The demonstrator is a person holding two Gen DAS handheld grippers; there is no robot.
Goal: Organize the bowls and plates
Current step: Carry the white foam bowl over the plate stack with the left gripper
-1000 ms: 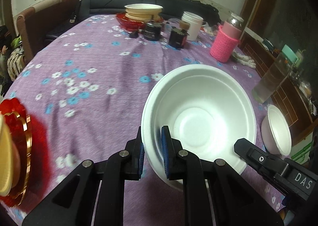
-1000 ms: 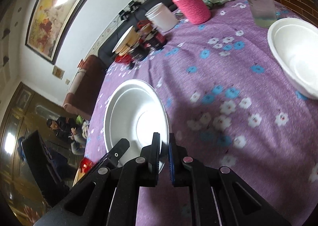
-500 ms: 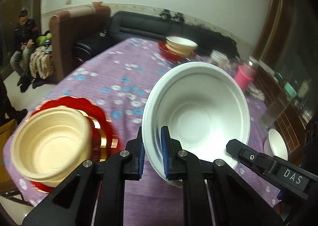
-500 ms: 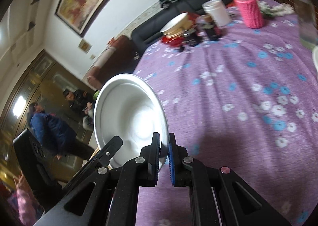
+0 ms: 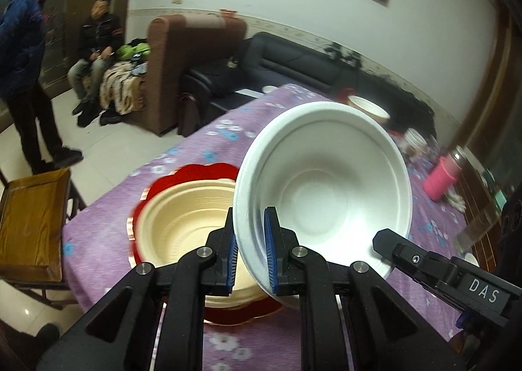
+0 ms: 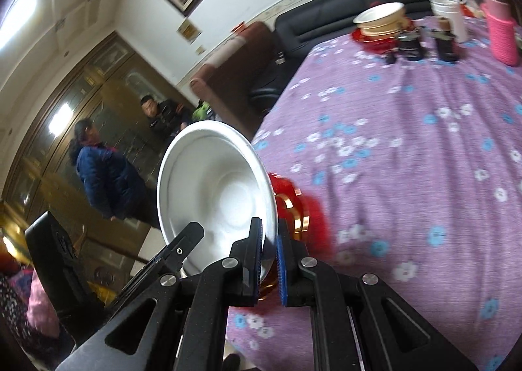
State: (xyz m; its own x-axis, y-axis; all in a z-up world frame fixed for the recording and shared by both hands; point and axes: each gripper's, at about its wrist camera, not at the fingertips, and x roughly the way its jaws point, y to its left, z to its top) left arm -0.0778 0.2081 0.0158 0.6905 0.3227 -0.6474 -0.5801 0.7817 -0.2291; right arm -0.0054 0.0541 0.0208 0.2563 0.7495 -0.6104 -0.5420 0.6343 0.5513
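Left wrist view: left gripper (image 5: 249,252) is clamped on the near-left rim of the white bowl (image 5: 326,188), held tilted over the purple flowered tablecloth (image 5: 208,142), just right of a cream bowl (image 5: 186,217) on a red plate (image 5: 202,172). Right gripper (image 6: 269,265) pinches the bowl's opposite rim.

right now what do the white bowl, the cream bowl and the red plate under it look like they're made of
White bowl: probably moulded foam or pulp, matte, with a thick soft rim and stepped rings inside.
Cream bowl: likely thin disposable plastic, slightly glossy, with fine ribs round its wall.
Red plate: seemingly plastic or coated paper, scalloped edge; the right wrist view shows shiny gold trim.
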